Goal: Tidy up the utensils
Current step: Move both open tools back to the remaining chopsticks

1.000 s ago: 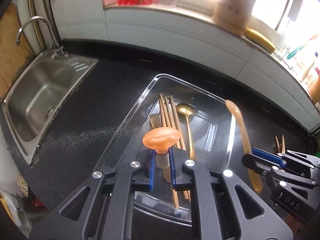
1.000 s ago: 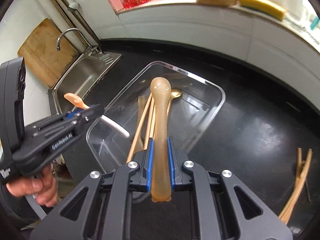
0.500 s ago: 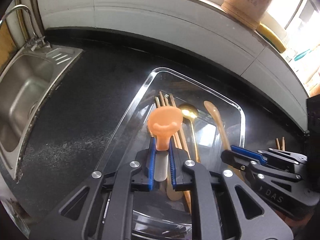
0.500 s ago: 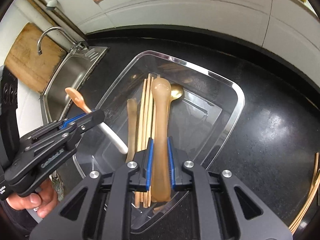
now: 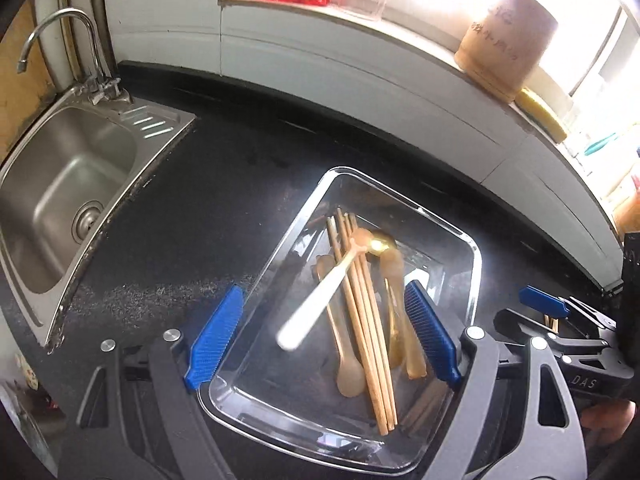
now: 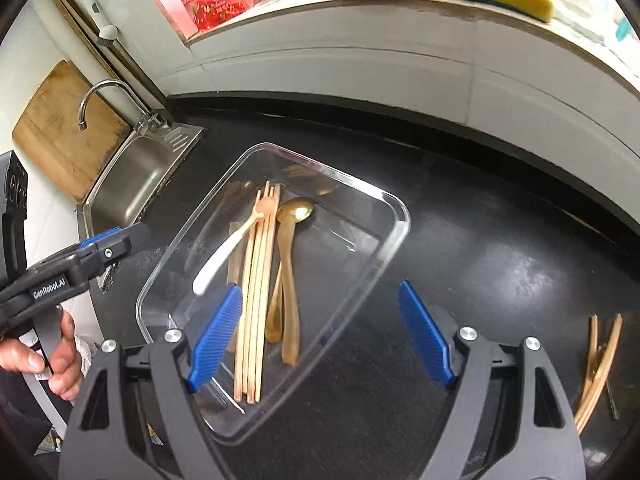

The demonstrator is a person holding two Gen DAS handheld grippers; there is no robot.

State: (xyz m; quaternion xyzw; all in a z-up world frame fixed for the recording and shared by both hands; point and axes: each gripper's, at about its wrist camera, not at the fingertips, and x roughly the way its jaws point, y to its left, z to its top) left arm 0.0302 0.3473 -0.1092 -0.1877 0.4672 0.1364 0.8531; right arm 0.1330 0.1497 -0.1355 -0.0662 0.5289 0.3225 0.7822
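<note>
A clear rectangular glass tray (image 6: 400,216) sits on the black speckled countertop (image 6: 500,240), and it holds most of the cutlery. In it lie a bundle of pale wooden chopsticks (image 6: 256,292), a gold metal spoon (image 6: 296,210), a translucent amber plastic spoon (image 6: 289,292) and a spoon with a white handle and an orange bowl (image 6: 236,240). The white-handled spoon appears blurred and tilted across the chopsticks, so it seems caught mid-drop, though whether it has landed cannot be told. The amber spoon rests beside the gold one, near the tray's middle.

The left gripper (image 5: 320,344) hangs over the tray's near end with its blue pads spread wide and opening, nothing pressed between them. The right gripper (image 6: 320,336) is likewise opening, its pads apart above the tray's near corner and empty. A hand (image 6: 44,356) holds the left gripper's handle.

The step in hand looks like a paired release: both spoons let go into the tray. More wooden chopsticks (image 6: 596,368) lie loose on the countertop, well apart from the tray on the right side, with a thin dark utensil partly hidden beside them. The next move probably calls for the right gripper to swing over, line its pads across those thin sticks and pinch low, since they lie flat on a hard surface and could roll away.

A steel sink (image 5: 60,200) lies beyond the tray's left.
</note>
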